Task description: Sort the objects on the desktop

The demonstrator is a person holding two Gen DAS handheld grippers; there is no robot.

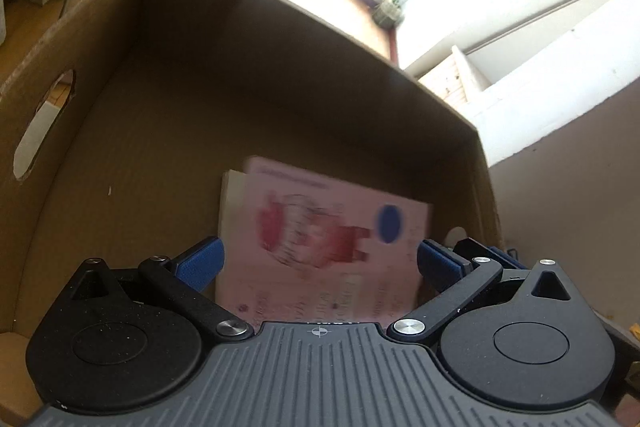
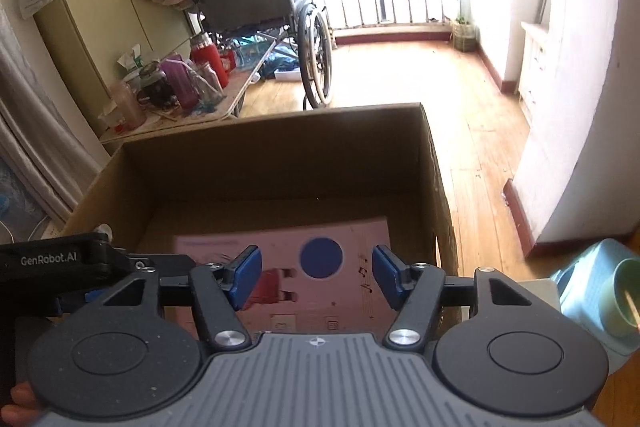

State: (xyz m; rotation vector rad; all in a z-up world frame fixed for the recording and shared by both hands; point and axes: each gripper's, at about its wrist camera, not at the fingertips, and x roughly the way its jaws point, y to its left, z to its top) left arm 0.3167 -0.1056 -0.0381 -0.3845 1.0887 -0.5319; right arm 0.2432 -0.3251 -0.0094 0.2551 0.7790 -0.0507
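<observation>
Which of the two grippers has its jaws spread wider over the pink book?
The left gripper: its blue pads stand past both edges of the pink book in the cardboard box. The right gripper is open, but narrower.

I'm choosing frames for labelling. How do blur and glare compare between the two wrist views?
Left wrist view: the pink book inside the cardboard box is smeared by blur, its print unreadable, and the window behind is blown out. Right wrist view: the book is sharper, blue circle crisp, but the balcony window glares white and the box interior sits in shadow.

wheelchair [image 2: 256, 7] by window, red thermos [image 2: 210, 61] w/ bottles on folding table [image 2: 224, 107], wood floor [image 2: 472, 131]
</observation>
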